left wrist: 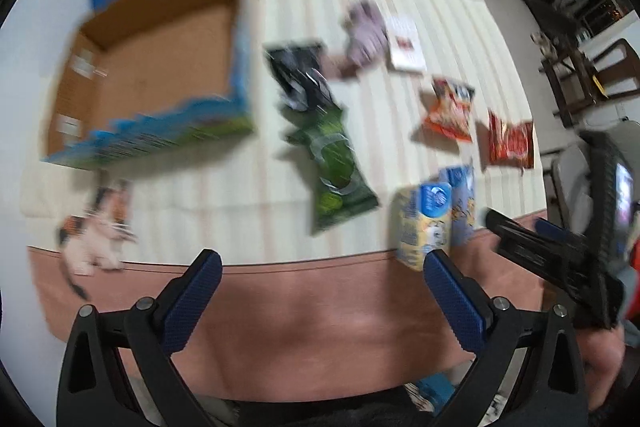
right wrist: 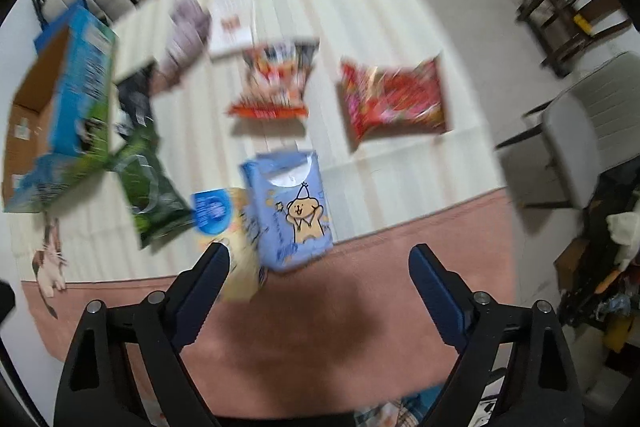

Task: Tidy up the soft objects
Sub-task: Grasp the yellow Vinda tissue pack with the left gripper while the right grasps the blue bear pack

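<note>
Soft packs lie on a cream striped mat: a green pack, a black pack, a lilac pack, an orange snack bag, a red snack bag, a yellow tissue pack and a blue tissue pack. An open cardboard box stands at the left. My left gripper is open and empty above the pink rug. My right gripper is open and empty, near the blue pack.
A white booklet lies at the mat's far side. A toy cat lies at the mat's near left edge. A pink rug is below me. Chairs and shelves stand at the right.
</note>
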